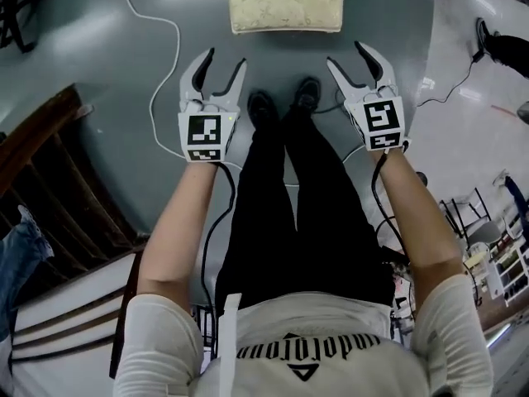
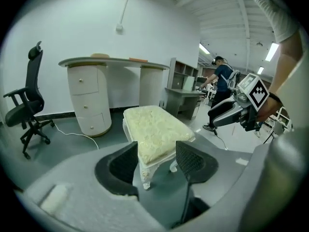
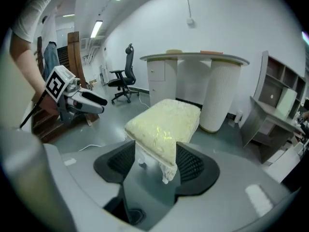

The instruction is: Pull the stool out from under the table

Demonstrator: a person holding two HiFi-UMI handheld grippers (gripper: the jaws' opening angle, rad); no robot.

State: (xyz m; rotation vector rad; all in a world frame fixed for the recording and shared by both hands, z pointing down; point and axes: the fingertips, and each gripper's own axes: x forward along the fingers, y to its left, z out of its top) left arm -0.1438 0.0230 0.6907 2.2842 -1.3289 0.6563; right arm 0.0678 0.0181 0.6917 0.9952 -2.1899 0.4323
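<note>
The stool (image 1: 285, 2), a cream cushioned seat on white carved legs, stands on the grey floor just ahead of my feet. It is out in front of the round-ended table (image 2: 113, 62) by the wall. My left gripper (image 1: 225, 60) and right gripper (image 1: 345, 55) hover side by side a little short of the stool's near edge, both open and empty. In the left gripper view the stool (image 2: 154, 127) shows beyond the spread jaws of the left gripper (image 2: 157, 161). The right gripper (image 3: 157, 163) likewise frames the stool (image 3: 164, 124) without touching it.
A white cable (image 1: 161, 48) snakes over the floor at the left. Dark wooden furniture (image 1: 50, 188) stands at my left side. A black office chair (image 2: 26, 105) is left of the table's drawer pedestal (image 2: 89, 98). Grey shelving (image 2: 183, 88) and a person (image 2: 222, 88) are at the right.
</note>
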